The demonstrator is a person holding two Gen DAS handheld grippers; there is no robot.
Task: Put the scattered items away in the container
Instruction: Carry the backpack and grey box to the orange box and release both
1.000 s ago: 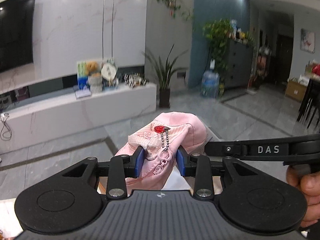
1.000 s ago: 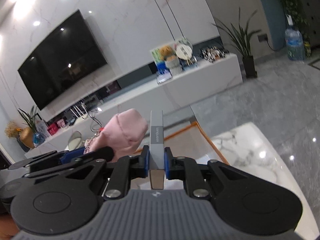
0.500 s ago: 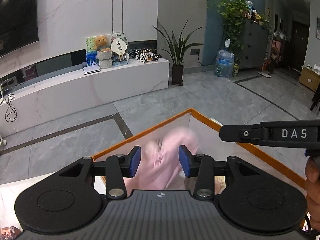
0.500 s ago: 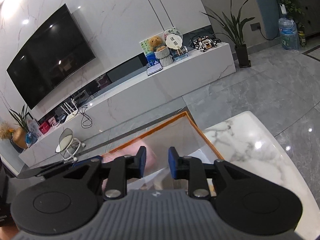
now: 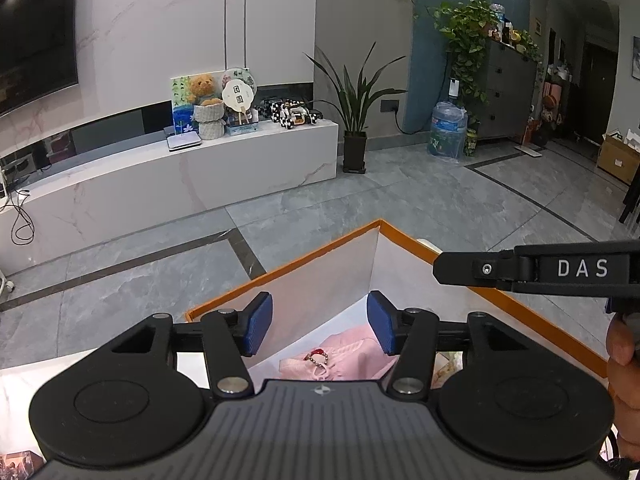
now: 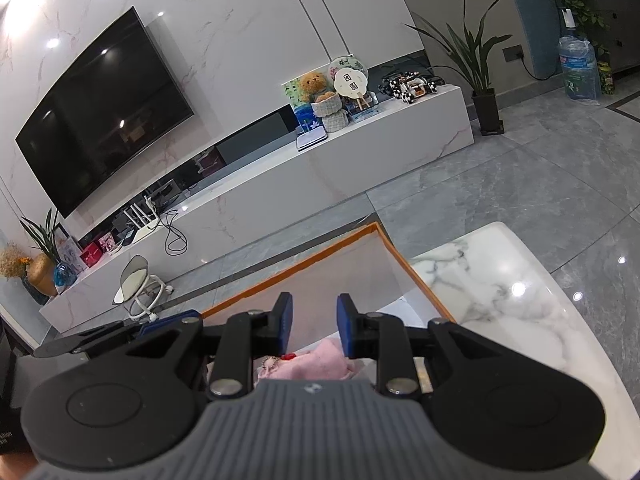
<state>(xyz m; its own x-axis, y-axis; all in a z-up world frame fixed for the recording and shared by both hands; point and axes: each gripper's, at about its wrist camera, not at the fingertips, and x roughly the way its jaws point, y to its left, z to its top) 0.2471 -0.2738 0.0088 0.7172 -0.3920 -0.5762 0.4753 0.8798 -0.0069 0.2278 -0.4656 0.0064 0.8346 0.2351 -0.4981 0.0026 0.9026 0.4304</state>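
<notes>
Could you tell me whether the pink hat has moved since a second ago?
Yes. The pink hat left the left gripper, dropping below the orange rim into the container.

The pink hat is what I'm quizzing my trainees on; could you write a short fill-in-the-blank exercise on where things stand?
1. The pink hat lies inside the box with the ____ rim.
2. The left hand-held gripper above it is ____.
3. The right hand-held gripper holds ____.
4. The box stands on a ____ table.

Missing words: orange; open; nothing; marble
</notes>
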